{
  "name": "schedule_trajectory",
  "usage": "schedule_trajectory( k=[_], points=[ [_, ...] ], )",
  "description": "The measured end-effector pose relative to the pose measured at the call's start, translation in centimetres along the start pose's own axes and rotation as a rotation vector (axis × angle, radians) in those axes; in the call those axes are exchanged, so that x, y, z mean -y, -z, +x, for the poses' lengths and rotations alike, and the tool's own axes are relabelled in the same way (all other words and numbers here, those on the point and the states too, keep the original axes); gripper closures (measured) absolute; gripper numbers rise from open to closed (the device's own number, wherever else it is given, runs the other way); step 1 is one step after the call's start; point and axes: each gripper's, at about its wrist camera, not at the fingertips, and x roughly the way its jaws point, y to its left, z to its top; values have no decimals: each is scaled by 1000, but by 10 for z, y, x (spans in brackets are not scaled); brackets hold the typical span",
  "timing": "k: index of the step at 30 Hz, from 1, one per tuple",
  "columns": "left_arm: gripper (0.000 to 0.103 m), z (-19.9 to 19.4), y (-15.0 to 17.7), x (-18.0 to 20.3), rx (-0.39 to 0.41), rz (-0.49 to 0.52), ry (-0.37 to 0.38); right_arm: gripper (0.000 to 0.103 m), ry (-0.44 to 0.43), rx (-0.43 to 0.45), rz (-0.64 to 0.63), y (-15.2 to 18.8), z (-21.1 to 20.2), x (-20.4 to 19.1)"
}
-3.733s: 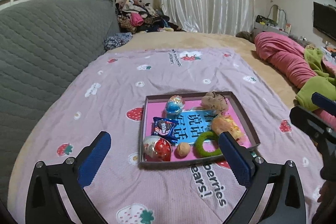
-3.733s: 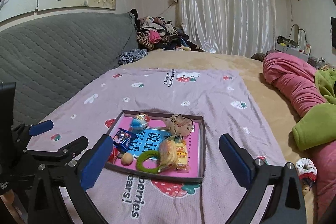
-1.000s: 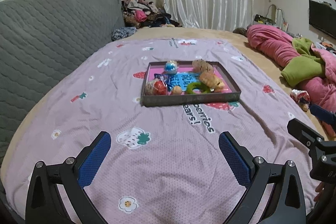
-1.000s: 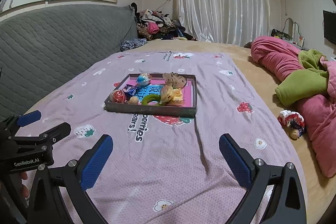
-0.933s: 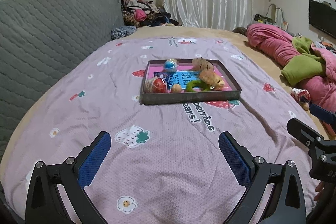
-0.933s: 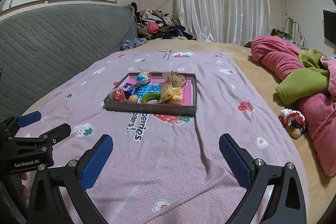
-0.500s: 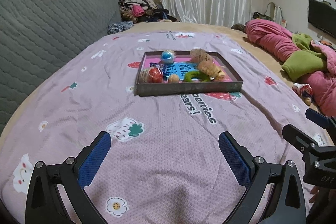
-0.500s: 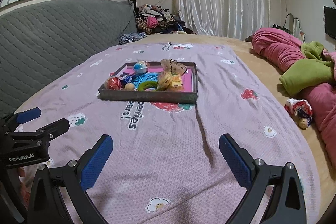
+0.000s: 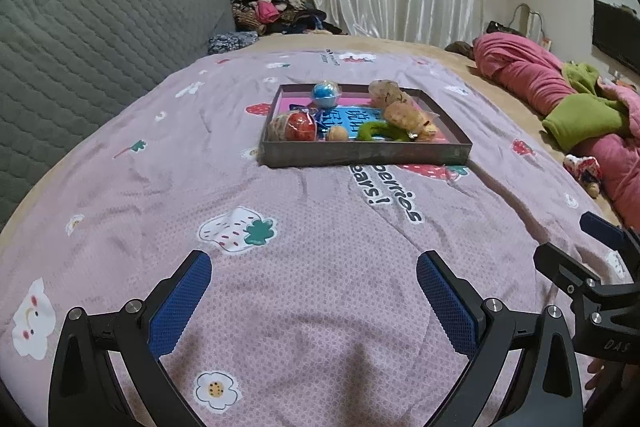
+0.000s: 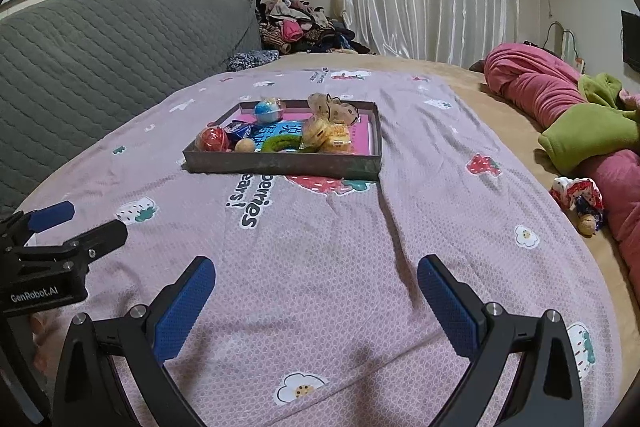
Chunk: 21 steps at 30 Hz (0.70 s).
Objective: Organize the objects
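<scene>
the shallow tray (image 9: 362,155) sits on the bed, on the lilac strawberry blanket (image 9: 304,267), and it is the landmark here. inside the tray lie a red foil ball (image 9: 299,127) at its near left corner, a blue ball (image 9: 325,95) at its far edge, a small tan ball (image 9: 336,133) and a green ring (image 9: 374,130) along its near wall, a wrapped bread snack (image 9: 408,115) right of the ring, and a beige scrunchie (image 10: 332,109) at its far right. all the small things that i can see near the tray are inside it; none lies on the blanket around it.

the left tongs (image 9: 314,285) and the right tongs (image 10: 316,285) are both released, pads wide apart, holding nothing, and both hover low over the blanket well in front of the tray's near long wall. the tray's long axis runs across the view, left to right. from the left tongs the tray lies straight ahead, a little to the right; from the right tongs it lies ahead and to the left. i judge that neither is clearly nearer; the left tongs face the red ball end and the right tongs face the snack end.

this scene fits two stages: the things are gathered in the tray and finished, or they wait there to be sorted out. one moment does not tell which.

beyond the right side of the tray a small patterned doll (image 10: 578,201) lies beside the pink quilt (image 10: 532,87), off the blanket; whether it belongs to the task i cannot tell.
</scene>
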Motion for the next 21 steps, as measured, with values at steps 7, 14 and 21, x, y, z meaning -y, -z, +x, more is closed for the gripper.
schedule_trajectory(
  k=[7, 14, 21],
  points=[
    [1, 2, 0, 0, -8, -1, 0, 1, -2, -2, 2, 1, 2, 0],
    [1, 2, 2, 2, -13, 1, -1, 1, 4, -4, 8, 1, 1, 3],
    [1, 1, 1, 1, -12, 1, -1, 1, 6, -6, 4, 1, 0, 2]
  ],
)
